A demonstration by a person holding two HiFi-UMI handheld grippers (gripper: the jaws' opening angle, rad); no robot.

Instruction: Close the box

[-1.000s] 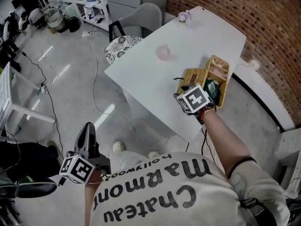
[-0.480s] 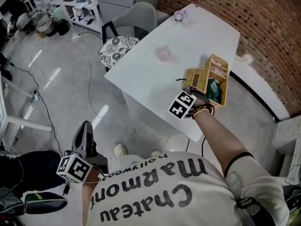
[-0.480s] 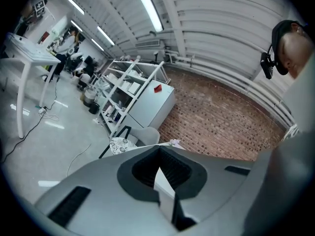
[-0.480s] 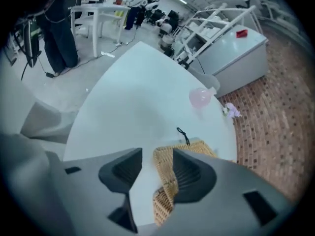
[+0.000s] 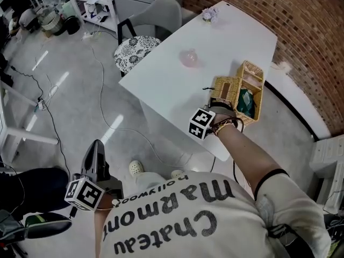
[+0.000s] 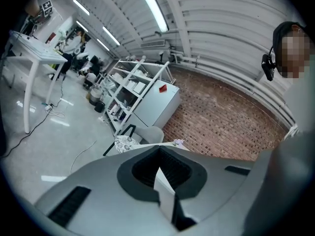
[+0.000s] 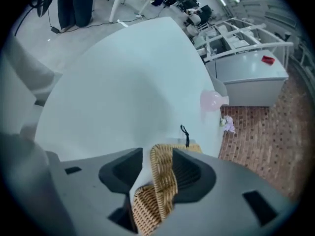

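An open wicker box point(image 5: 257, 87) stands near the white table's point(image 5: 172, 85) right corner, with something green point(image 5: 246, 102) inside. Its lid point(image 5: 226, 86) lies swung open to the left. My right gripper point(image 5: 219, 105) is at the lid's near edge. In the right gripper view the woven lid rim point(image 7: 162, 178) stands between the jaws of the right gripper point(image 7: 156, 156). They are closing; the rim lies against the right pad with a gap at the left pad. My left gripper point(image 5: 97, 147) hangs low at the person's left side over the floor, its jaws shut point(image 6: 158, 154) with nothing in them.
A pink round object point(image 5: 188, 58) and a small pale flower-like item point(image 5: 210, 15) sit farther along the table. A grey chair point(image 5: 158, 15) with a patterned cushion point(image 5: 134, 50) stands by the table's left side. Cables point(image 5: 105, 106) trail over the floor, and a brick wall point(image 5: 301, 31) runs behind.
My right gripper has drawn back from over the box toward the lid's near edge. The left gripper has stayed low beside the person.
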